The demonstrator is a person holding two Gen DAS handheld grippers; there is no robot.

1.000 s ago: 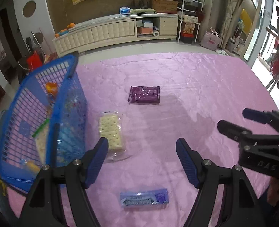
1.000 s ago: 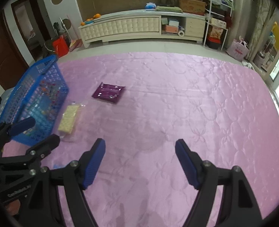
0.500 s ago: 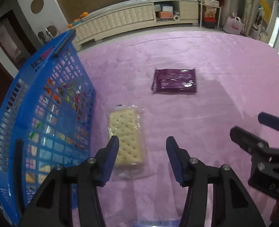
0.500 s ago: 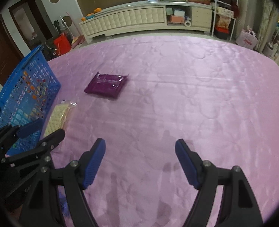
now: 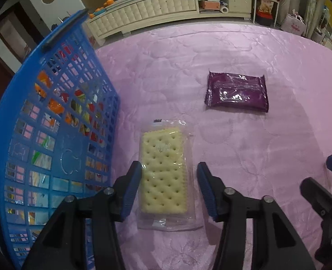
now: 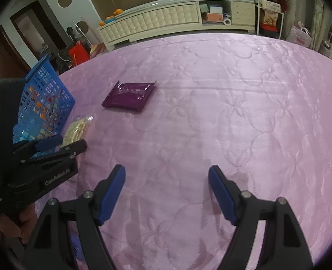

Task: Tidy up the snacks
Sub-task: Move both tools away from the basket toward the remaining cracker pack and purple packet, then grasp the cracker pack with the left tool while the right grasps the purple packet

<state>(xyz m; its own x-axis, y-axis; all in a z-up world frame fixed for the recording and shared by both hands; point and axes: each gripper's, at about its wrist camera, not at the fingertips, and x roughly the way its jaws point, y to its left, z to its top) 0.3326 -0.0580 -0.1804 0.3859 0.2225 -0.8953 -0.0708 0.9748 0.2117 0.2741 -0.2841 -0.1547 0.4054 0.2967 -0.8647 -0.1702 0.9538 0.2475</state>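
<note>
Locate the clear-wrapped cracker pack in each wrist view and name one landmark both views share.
Left wrist view: the cracker pack lies low and centre, between the left tongs' two pads, right of the blue basket.
Right wrist view: the cracker pack is at the left edge, partly hidden behind the left tongs, beside the blue basket.
Shared landmark: the purple snack packet.

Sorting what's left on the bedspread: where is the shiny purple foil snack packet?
In the left wrist view the purple foil packet lies flat on the pink quilted bedspread, ahead and right of the clear-wrapped cracker pack.
</note>
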